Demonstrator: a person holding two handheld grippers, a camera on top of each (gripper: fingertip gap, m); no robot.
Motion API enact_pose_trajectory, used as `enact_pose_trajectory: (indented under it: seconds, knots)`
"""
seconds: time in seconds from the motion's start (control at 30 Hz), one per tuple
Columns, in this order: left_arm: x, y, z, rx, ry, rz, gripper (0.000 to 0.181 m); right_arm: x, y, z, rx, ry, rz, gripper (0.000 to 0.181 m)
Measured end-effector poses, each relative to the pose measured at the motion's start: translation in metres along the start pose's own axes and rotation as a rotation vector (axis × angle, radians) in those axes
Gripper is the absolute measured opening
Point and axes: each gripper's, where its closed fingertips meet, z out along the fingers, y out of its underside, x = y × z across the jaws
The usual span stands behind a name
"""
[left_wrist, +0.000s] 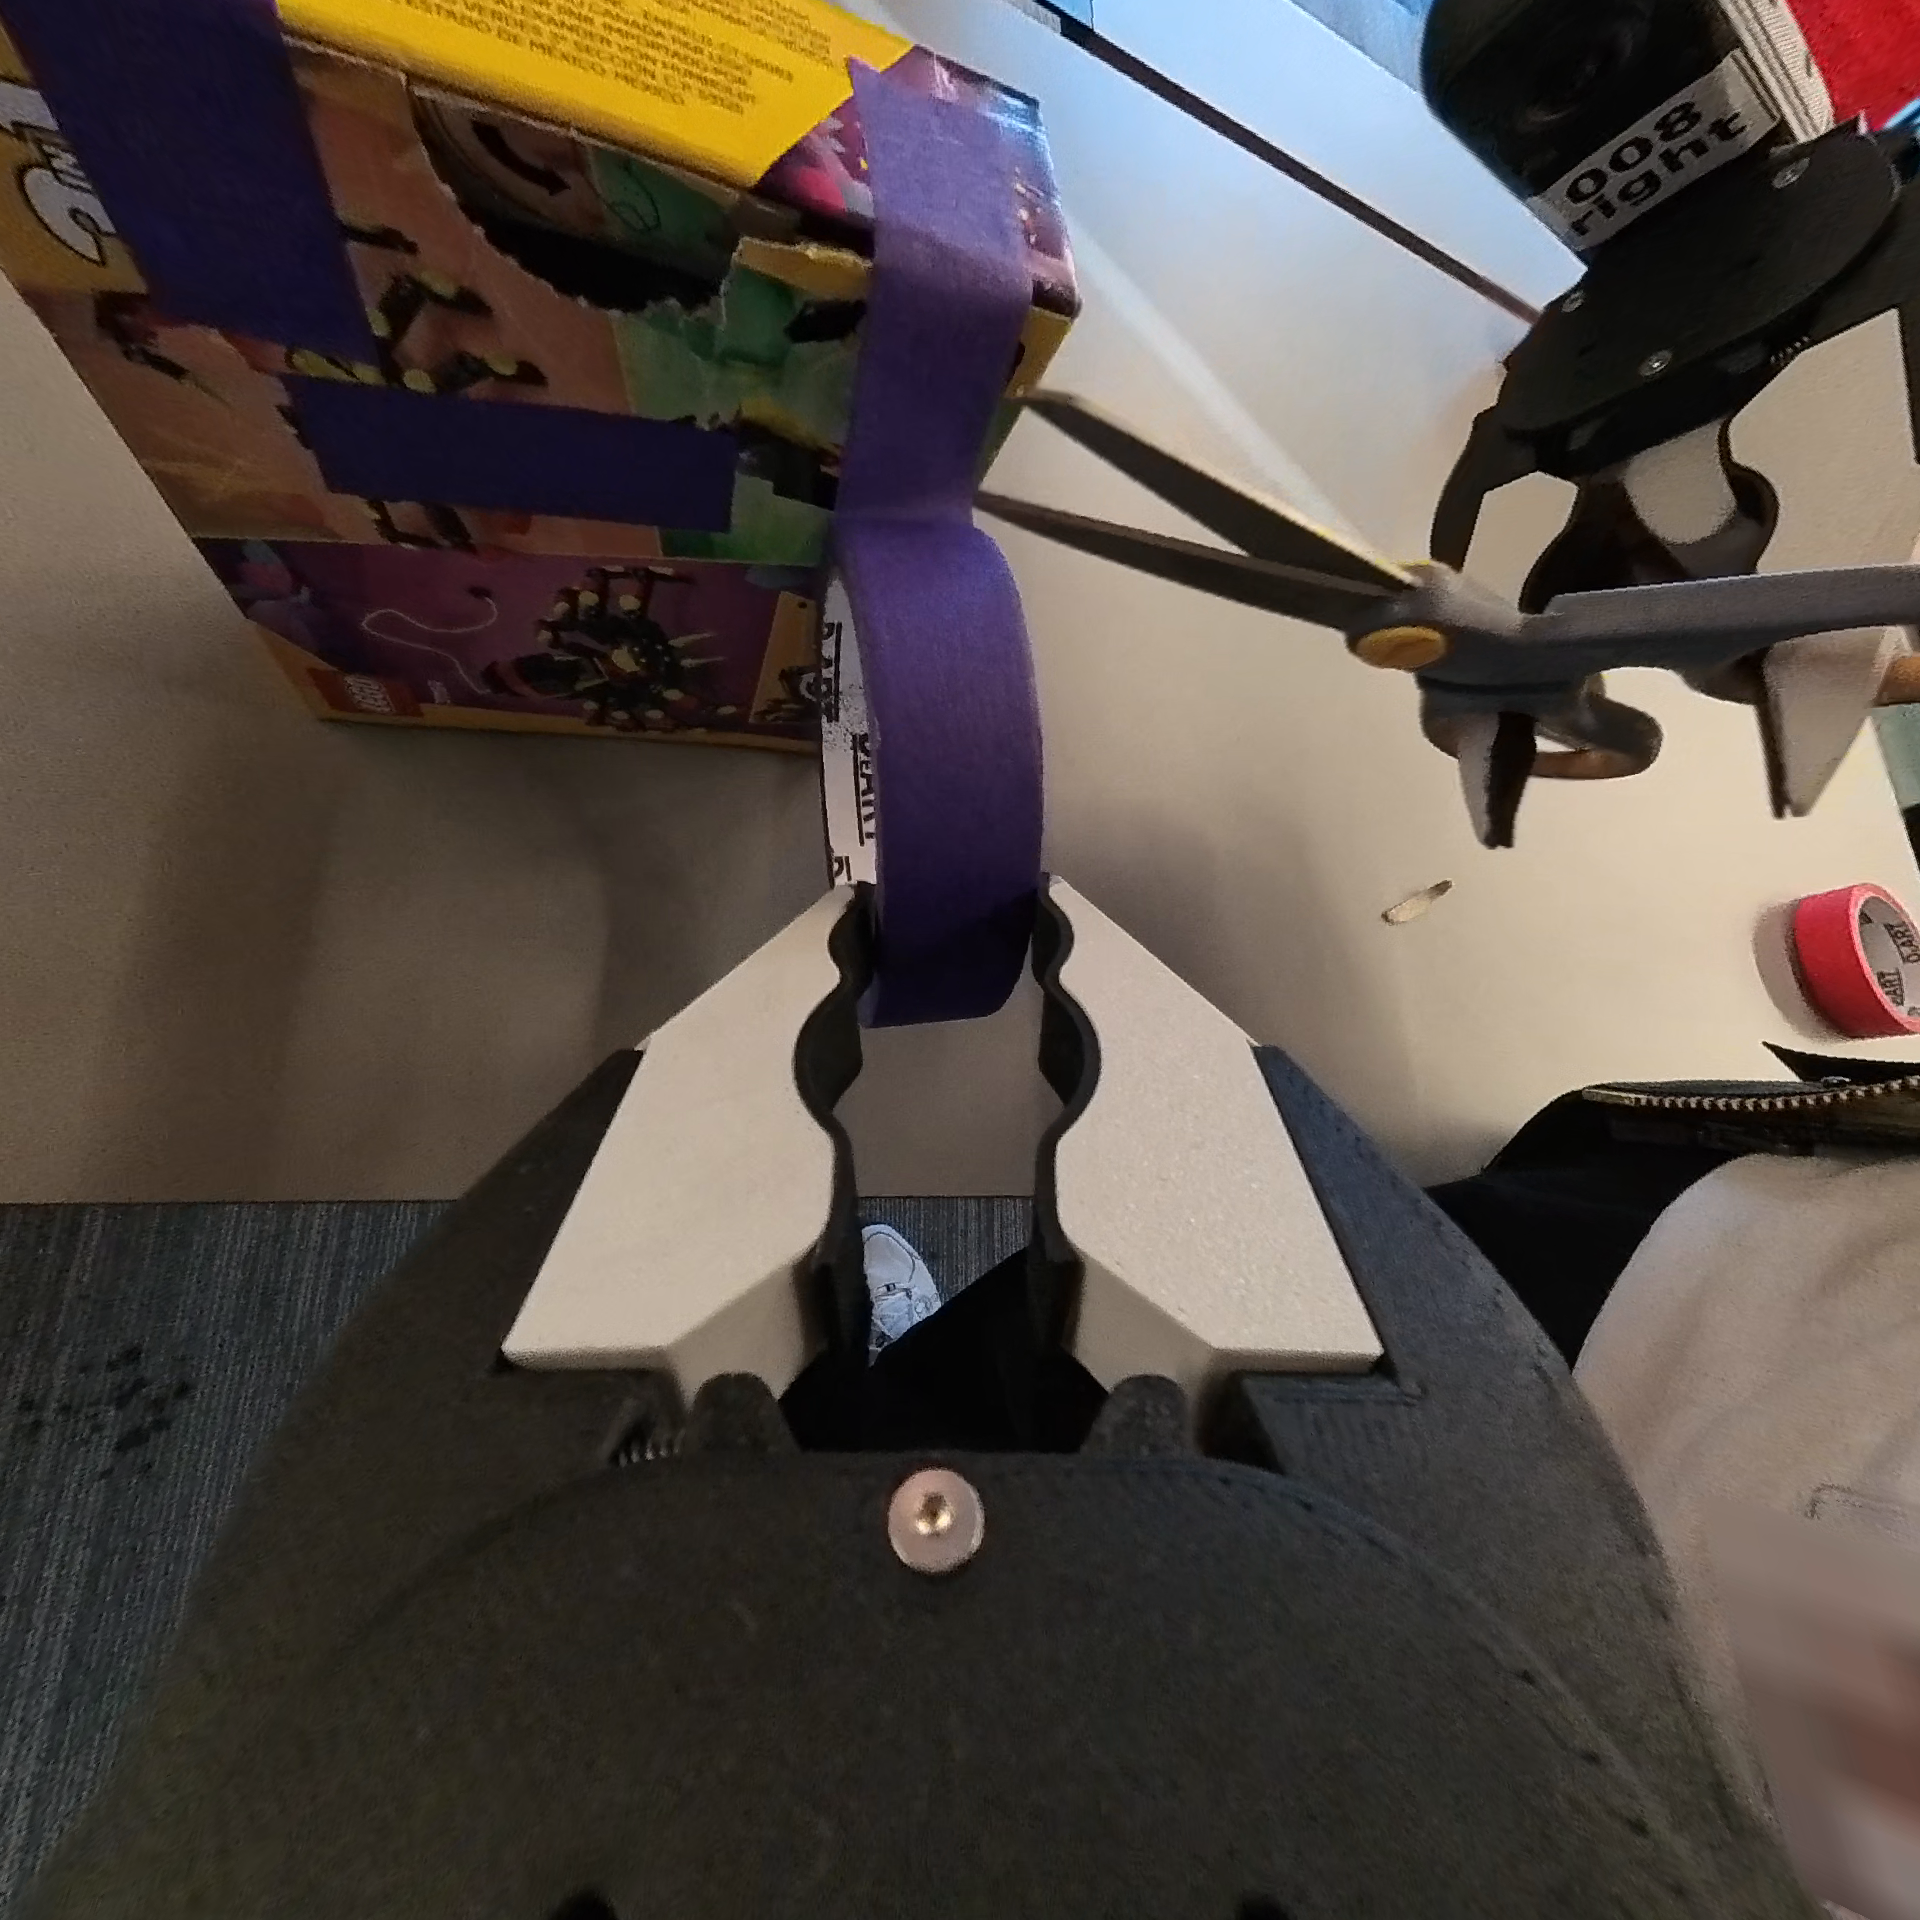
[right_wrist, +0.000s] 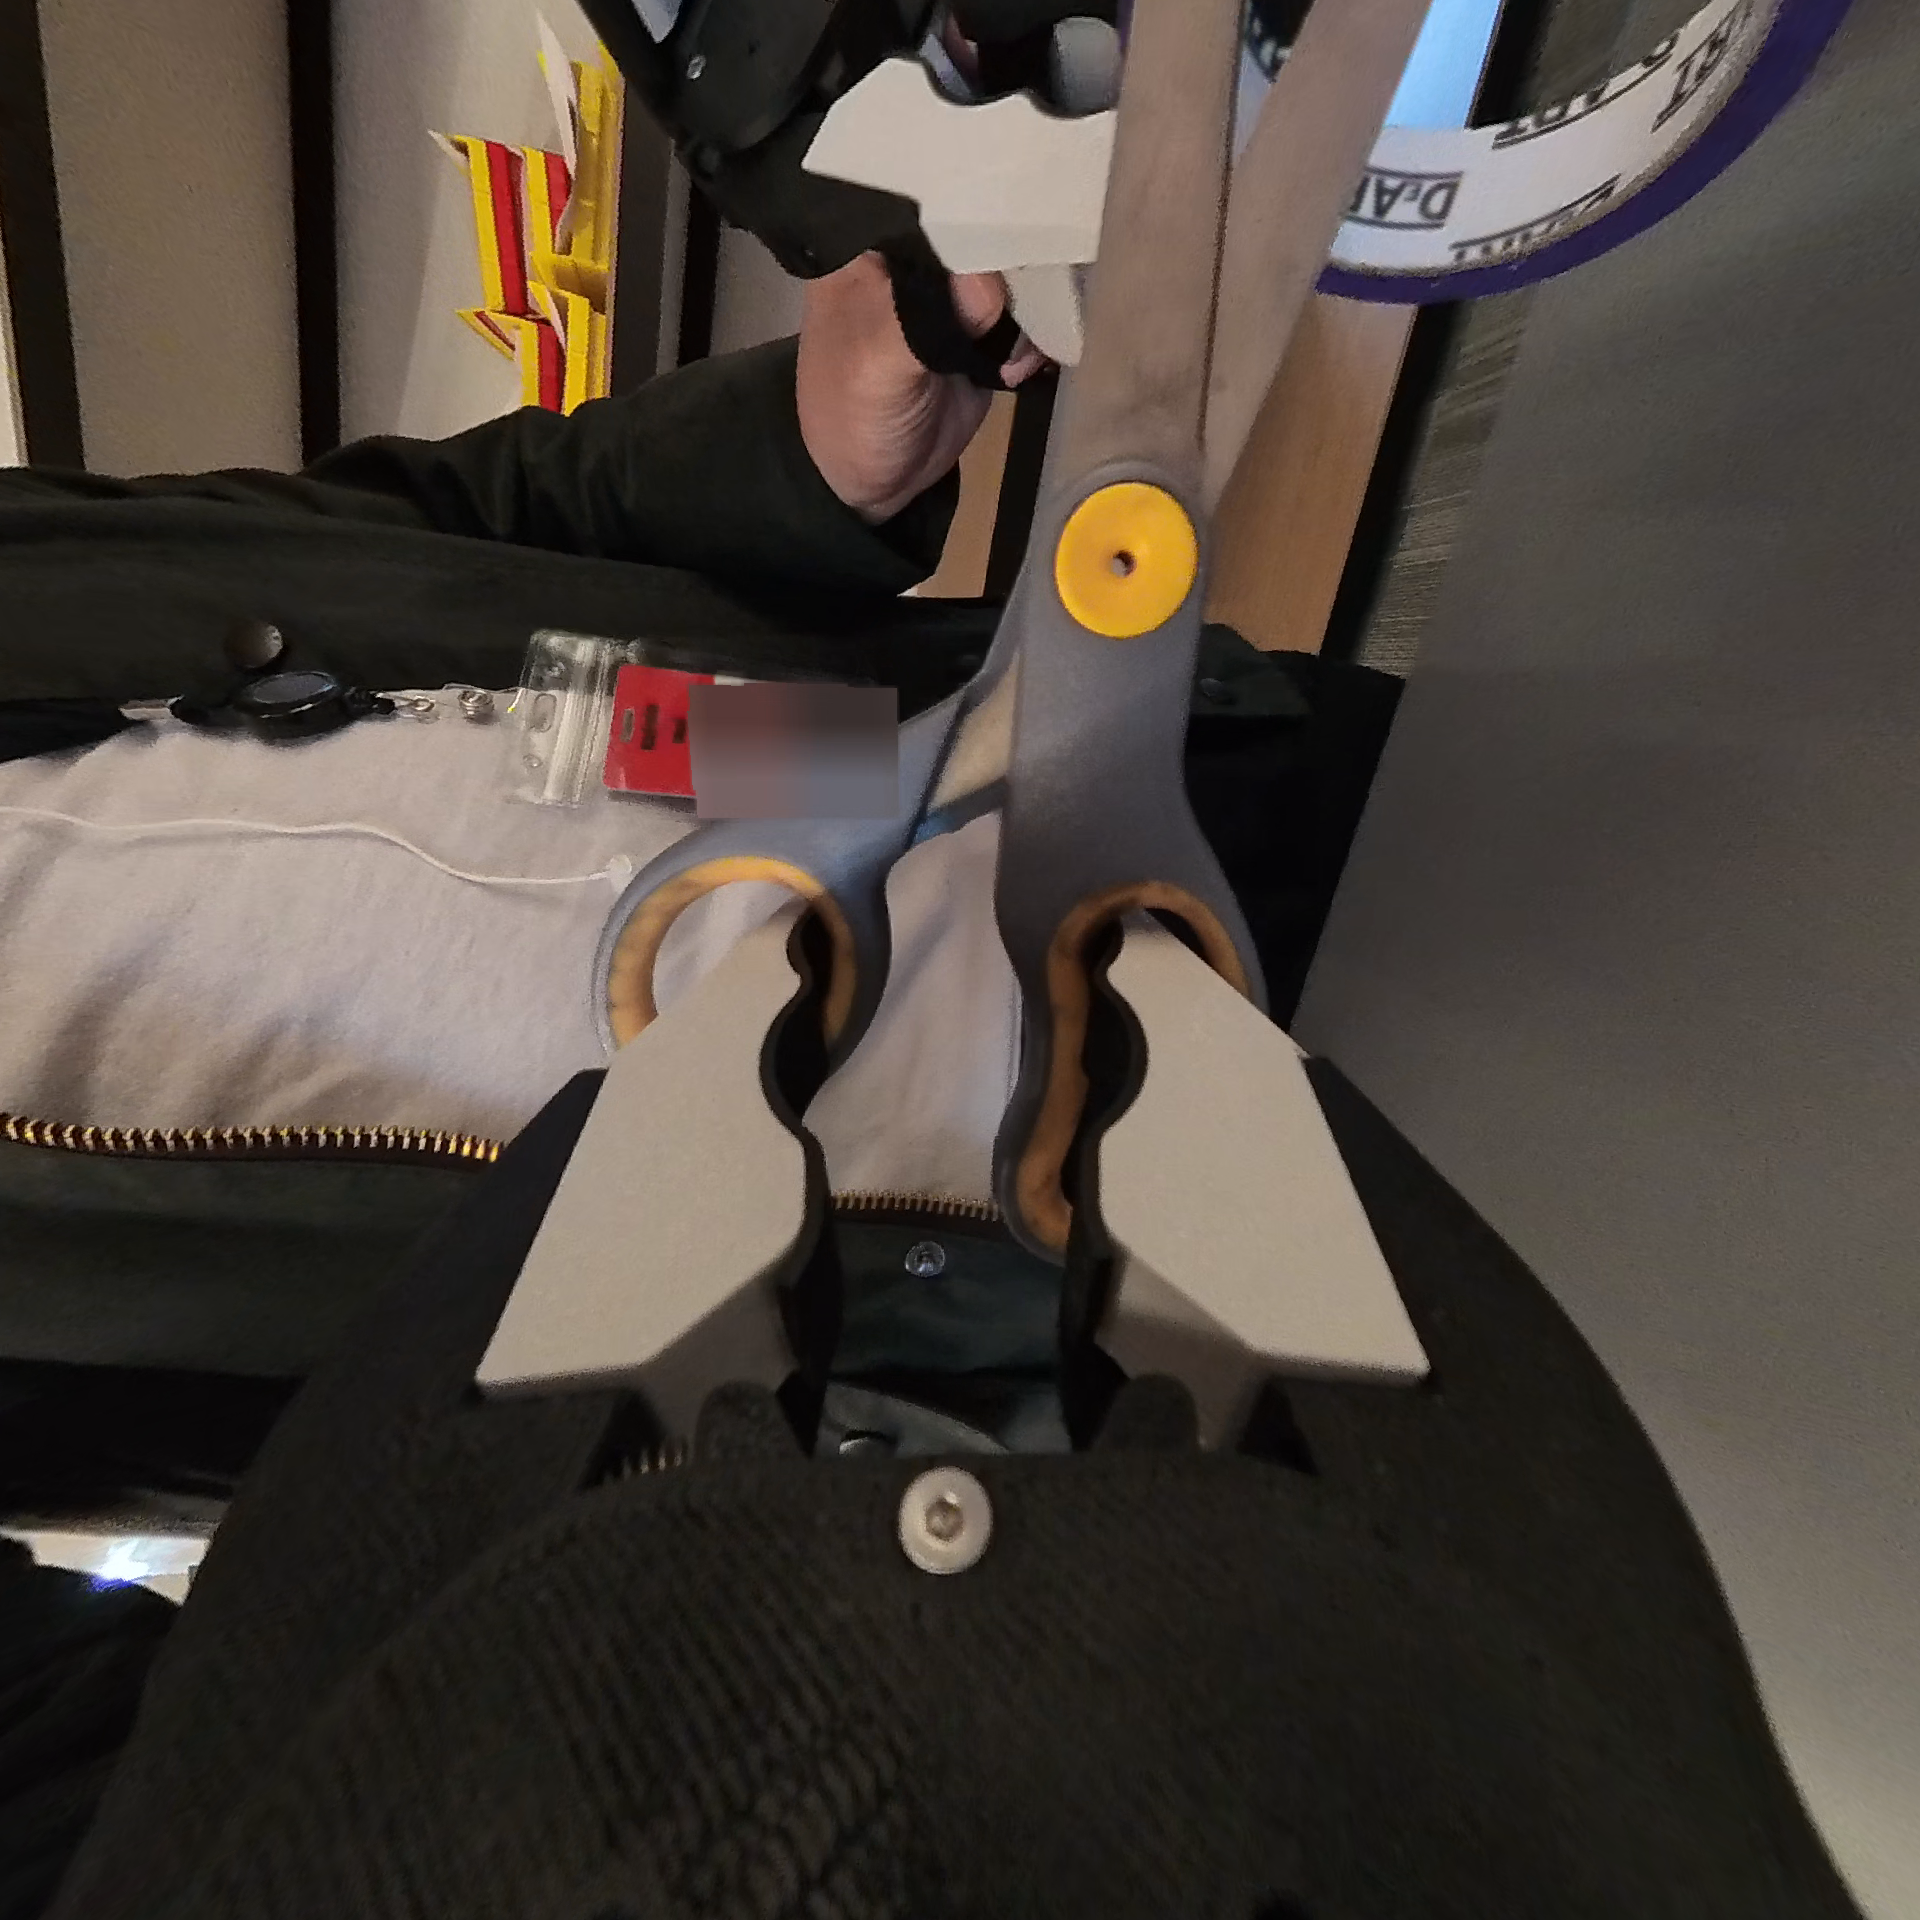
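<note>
Left gripper: the left gripper (left_wrist: 948, 935) fills the lower centre of the left wrist view; its jaws are clenched on the roll of purple tape (left_wrist: 940, 769), which stands on edge between the fingertips (left_wrist: 1081, 966).
Purple tape: from the roll a strip of tape (left_wrist: 935, 312) runs up the frame to the toy box (left_wrist: 499, 343) and is stuck over the box's top right corner. In the right wrist view the roll (right_wrist: 1621, 156) shows at the upper right, white inside and purple outside.
Toy box: a printed cardboard box in the upper left of the left wrist view, torn near its top edge, with two more purple strips stuck across its face.
Right gripper: the right gripper (right_wrist: 951, 997) has one finger pushed into each handle loop of the scissors (right_wrist: 1101, 748), so it grips them from inside the loops; the jaws stand apart. In the left wrist view it (left_wrist: 1631, 727) sits at the upper right.
Scissors: grey with orange-lined loops and an orange pivot. Their blades (left_wrist: 1174, 509) are open, the tips just beside the tape strip near the box's right edge.
Pink tape: a pink roll (left_wrist: 1860, 971) lies on the white table (left_wrist: 1247, 831) at the right edge.
Person: a hand (right_wrist: 894, 395) in a dark sleeve holds the left gripper at the upper centre of the right wrist view.
</note>
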Motion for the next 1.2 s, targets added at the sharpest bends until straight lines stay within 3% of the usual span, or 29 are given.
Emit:
enact_pose_trajectory:
  seconds: [0.4, 1.2]
  knots:
    - [0.0, 0.0, 0.0, 0.001, -0.009, 0.006, 0.028, 0.01, -0.016, 0.006, -0.049, 0.036, -0.02, 0.044]
    - [-0.001, -0.001, 0.0, 0.003, -0.026, 0.021, 0.028, 0.021, -0.014, -0.001, -0.155, 0.157, -0.036, 0.03]
